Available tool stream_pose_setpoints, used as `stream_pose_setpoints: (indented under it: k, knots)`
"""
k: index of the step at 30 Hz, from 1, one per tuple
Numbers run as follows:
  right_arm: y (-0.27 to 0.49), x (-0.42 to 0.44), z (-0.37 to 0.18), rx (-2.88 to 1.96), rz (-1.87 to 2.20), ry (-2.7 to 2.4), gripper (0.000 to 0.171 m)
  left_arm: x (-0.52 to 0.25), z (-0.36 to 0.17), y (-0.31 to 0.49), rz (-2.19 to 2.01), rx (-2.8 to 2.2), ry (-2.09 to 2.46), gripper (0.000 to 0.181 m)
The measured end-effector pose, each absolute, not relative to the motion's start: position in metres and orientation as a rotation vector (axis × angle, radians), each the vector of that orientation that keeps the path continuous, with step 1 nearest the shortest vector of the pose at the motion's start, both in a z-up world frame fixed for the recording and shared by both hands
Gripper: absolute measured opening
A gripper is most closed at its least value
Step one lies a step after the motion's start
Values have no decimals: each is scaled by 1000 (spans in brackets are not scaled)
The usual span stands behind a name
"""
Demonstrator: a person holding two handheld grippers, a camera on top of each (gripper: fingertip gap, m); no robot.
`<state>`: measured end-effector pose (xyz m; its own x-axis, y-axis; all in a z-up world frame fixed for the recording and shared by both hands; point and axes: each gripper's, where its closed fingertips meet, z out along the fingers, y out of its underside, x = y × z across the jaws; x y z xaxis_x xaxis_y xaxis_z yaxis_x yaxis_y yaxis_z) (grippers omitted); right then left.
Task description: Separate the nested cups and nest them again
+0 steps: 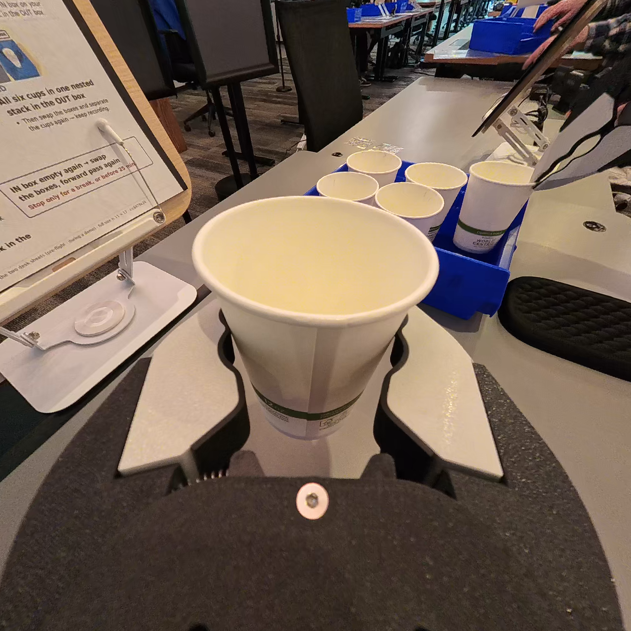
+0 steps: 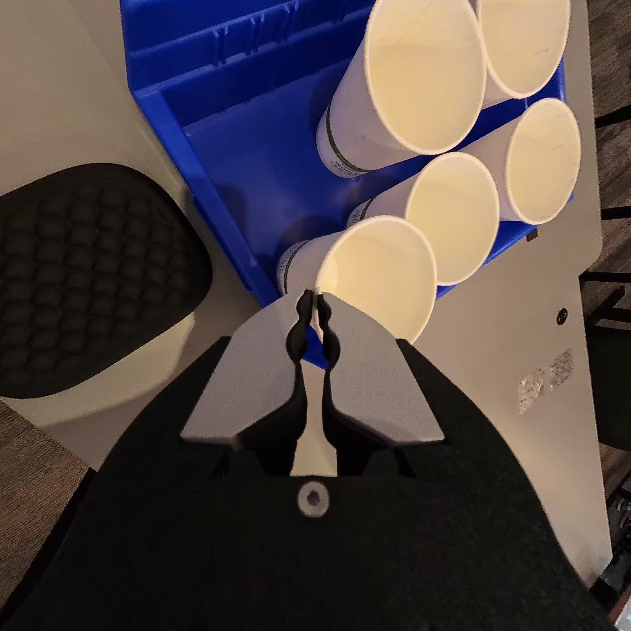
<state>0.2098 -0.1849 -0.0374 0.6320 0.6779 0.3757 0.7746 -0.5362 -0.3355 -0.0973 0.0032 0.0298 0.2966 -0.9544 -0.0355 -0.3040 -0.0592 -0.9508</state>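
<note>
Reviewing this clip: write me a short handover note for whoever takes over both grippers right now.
Left gripper: shut around the lower body of one white paper cup with a green band, held upright above the grey table.
Right gripper: pinching the rim of another white paper cup, at the near end of the blue plastic bin.
Four more white cups stand singly in that bin.
Done: all six cups are separated.
Left: nest them again into one stack.
</note>
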Motion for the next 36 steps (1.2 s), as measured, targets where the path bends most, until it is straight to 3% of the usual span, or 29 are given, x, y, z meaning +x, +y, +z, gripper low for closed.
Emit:
stream_pose_setpoints:
  k: [36]
  knots:
    - [-184, 212, -53, -2445, -283, -1197, 3, -96, 27, 1, -821, -1578, 1204, 92]
